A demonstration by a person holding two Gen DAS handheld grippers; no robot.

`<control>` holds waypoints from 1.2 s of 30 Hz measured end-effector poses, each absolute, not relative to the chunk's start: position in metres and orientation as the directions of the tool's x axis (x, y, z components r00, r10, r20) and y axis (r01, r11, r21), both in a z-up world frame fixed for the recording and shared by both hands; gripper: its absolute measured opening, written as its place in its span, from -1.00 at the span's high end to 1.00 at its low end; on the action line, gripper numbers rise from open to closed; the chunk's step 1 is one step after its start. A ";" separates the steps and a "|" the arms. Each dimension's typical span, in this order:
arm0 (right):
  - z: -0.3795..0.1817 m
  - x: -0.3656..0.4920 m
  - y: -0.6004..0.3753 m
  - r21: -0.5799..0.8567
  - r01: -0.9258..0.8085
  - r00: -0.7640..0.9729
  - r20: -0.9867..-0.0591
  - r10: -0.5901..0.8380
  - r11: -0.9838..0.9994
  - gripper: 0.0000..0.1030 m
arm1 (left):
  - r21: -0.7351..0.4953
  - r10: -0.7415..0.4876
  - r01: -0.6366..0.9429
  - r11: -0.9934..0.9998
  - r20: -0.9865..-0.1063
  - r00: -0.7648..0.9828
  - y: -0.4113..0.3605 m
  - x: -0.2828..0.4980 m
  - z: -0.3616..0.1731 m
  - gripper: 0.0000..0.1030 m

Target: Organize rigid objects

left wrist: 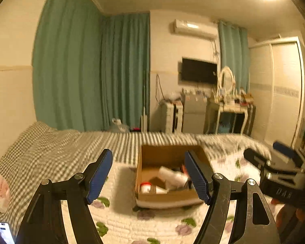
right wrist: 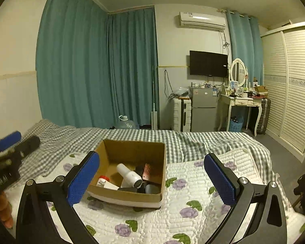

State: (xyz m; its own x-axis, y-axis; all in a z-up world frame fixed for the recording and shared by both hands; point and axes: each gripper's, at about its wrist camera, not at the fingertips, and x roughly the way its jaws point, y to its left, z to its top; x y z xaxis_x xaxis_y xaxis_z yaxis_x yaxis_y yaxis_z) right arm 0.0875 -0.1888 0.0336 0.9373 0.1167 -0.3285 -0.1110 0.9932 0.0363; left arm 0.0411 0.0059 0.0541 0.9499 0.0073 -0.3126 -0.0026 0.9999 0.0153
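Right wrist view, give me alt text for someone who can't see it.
An open cardboard box sits on a floral quilt between the open right gripper, holding a white hair dryer and small items. The left gripper shows at left.

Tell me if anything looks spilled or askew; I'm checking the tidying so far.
Nothing looks spilled. The cardboard box sits upright on the floral quilt, with the white hair dryer and other items lying jumbled inside. Both tools are open, empty.
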 end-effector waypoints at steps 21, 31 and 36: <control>-0.003 0.105 -0.179 0.006 -0.094 0.911 -0.403 0.089 0.996 -1.00 | 0.011 0.011 -0.008 1.000 -0.375 0.927 0.017 0.050 0.019 -0.47; -0.003 0.107 -0.176 0.001 -0.092 0.908 -0.410 0.084 0.996 -1.00 | -0.004 0.005 -0.008 1.000 -0.382 0.924 0.020 0.051 0.018 -0.47; -0.004 0.107 -0.177 0.004 -0.085 0.910 -0.407 0.079 0.996 -1.00 | -0.002 0.005 -0.006 1.000 -0.379 0.925 0.021 0.051 0.018 -0.47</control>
